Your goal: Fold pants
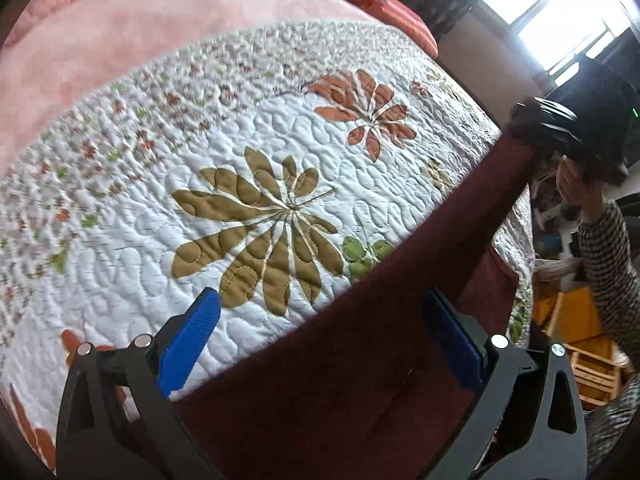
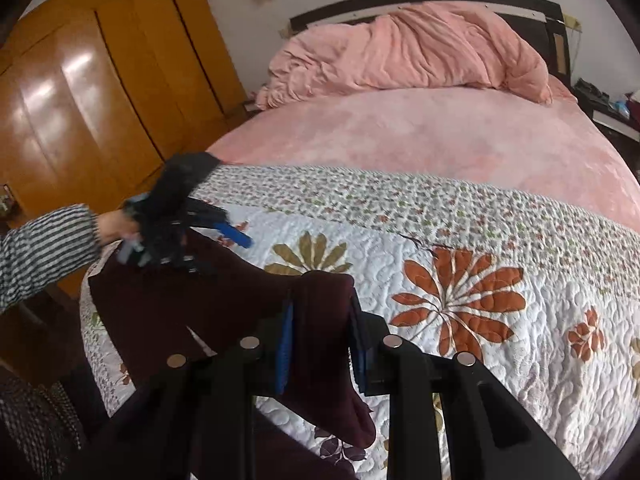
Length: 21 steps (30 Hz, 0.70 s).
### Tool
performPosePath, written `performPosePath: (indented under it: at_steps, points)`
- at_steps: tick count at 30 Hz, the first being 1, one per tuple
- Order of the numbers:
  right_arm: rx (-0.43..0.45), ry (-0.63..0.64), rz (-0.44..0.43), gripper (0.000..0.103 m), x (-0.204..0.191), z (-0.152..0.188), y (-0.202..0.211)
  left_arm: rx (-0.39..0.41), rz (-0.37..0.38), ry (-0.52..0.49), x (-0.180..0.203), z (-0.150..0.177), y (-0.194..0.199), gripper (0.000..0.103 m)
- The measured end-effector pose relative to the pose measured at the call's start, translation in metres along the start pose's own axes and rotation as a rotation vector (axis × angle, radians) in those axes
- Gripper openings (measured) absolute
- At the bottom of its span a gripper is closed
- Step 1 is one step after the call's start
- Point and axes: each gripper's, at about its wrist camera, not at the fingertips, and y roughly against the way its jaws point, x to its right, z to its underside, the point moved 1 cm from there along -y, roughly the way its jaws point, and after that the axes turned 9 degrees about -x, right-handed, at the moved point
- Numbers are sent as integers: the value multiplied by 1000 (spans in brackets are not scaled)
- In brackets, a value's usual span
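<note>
The dark maroon pants (image 1: pixel 360 360) stretch across the near edge of a bed quilt (image 1: pixel 200 208). In the left wrist view my left gripper (image 1: pixel 320 344) has its blue pads wide apart, with the pants edge lying between them. In the right wrist view my right gripper (image 2: pixel 320 344) is shut on a bunched end of the pants (image 2: pixel 320 312) and holds it above the quilt (image 2: pixel 520 240). The left gripper (image 2: pixel 236 236) shows there at the far end of the pants. The right gripper (image 1: pixel 560 120) shows at the upper right of the left wrist view.
A pink sheet (image 2: pixel 440 132) and a heaped pink duvet (image 2: pixel 400 52) cover the far half of the bed. A wooden wardrobe (image 2: pixel 100 100) stands to the left. A bright window (image 1: pixel 560 12) and a wooden stool (image 1: pixel 580 360) lie beyond the bed's edge.
</note>
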Motion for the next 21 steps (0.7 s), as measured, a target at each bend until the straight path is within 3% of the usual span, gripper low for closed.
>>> performPosePath:
  at_steps: [6, 8, 9, 10, 14, 17, 20, 21]
  points:
    - [52, -19, -6, 24, 1, -1, 9, -117, 232, 154, -26, 5, -14, 98]
    - [68, -37, -5, 24, 3, 0, 12, -142, 246, 180, -29, 15, -14, 66]
    - [73, -46, -2, 24, 3, 1, 13, -151, 231, 162, -28, 22, -12, 38]
    - [79, -58, -1, 24, 4, 2, 13, -137, 198, 144, -25, 30, -7, 31]
    - [88, -116, 18, 24, 6, 10, 8, -18, 88, 119, -9, 57, 21, 16]
    - [86, -179, 40, 21, 11, 17, 2, 88, -104, 89, 18, 74, 44, 13]
    - [82, -224, 33, 19, 12, 26, -3, 173, -389, 44, 68, 96, 63, 13]
    - [82, -228, 31, 19, 10, 31, -3, 182, -435, 41, 76, 102, 65, 13]
